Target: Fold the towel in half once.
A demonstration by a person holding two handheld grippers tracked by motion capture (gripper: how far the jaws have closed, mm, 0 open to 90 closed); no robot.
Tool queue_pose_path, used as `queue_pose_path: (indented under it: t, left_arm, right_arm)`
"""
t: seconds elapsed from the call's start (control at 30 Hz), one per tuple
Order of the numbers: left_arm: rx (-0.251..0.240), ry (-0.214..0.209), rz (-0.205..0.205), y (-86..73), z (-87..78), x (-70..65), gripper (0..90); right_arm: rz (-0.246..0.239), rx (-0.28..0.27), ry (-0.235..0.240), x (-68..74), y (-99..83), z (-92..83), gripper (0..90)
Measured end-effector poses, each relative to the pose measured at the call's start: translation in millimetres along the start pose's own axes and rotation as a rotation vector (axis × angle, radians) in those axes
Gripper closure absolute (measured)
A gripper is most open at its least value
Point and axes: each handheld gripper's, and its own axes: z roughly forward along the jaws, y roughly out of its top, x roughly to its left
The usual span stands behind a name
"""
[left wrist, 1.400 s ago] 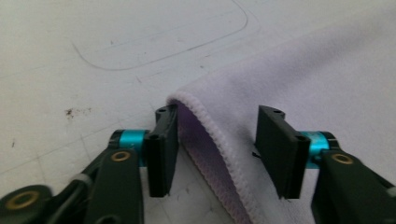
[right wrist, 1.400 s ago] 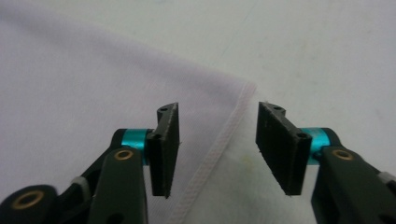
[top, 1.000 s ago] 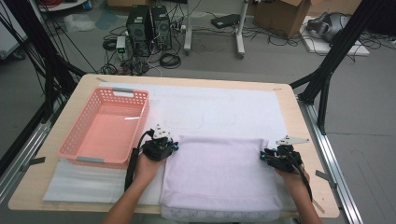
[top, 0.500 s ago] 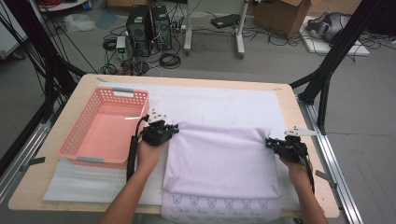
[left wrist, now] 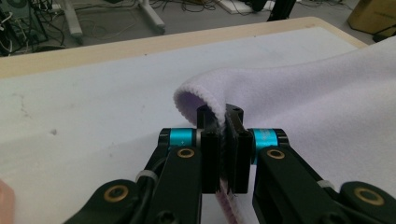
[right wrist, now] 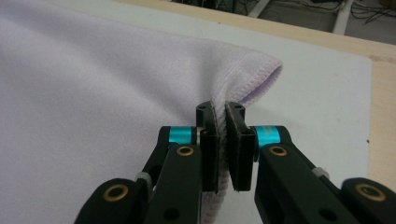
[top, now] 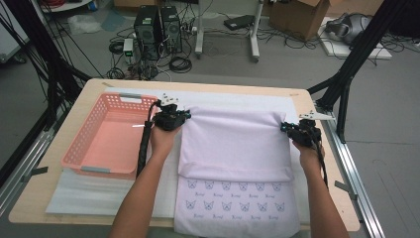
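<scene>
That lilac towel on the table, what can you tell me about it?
The lilac towel looks like soft fleece with a stitched hem. It lies folded over itself on a white mat, so the plain side faces up, while a strip printed with small dog faces shows at the near edge. The left gripper and right gripper each pinch one far corner, jaws shut on the hem. A pink basket sits to its left, apart from it.

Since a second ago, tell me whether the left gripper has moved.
Yes. The left gripper, shut on the lilac cloth's corner, has gone toward the table's far edge: it was beside the pink basket's near half and is now beside its far half.
</scene>
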Motion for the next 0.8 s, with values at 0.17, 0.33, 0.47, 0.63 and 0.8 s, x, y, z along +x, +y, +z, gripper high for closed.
queue_pose_path:
  t: [0.17, 0.33, 0.47, 0.63, 0.8]
  left_arm:
    - [0.023, 0.014, -0.004, 2.1, 6.7, 5.8, 85.8]
    - [0.000, 0.021, -0.002, 8.3, 8.0, 8.3, 85.8]
    - [0.005, 0.022, -0.028, 6.9, 9.4, 9.9, 84.8]
    - [0.012, -0.016, -0.030, -2.3, 5.5, 3.3, 59.3]
    - [0.058, -0.071, -0.020, -12.1, -2.1, -5.8, 47.1]
  right_arm:
    - [-0.002, -0.011, -0.008, -1.8, 6.7, 9.8, 85.2]
    - [0.004, -0.025, -0.033, -1.0, 13.4, 15.9, 85.2]
    - [0.031, -0.041, -0.035, -0.4, 16.9, 19.8, 84.2]
    - [0.067, -0.002, -0.011, -0.7, 13.6, 22.7, 65.0]
    - [0.081, 0.046, 0.033, -0.3, 12.0, 16.9, 56.3]
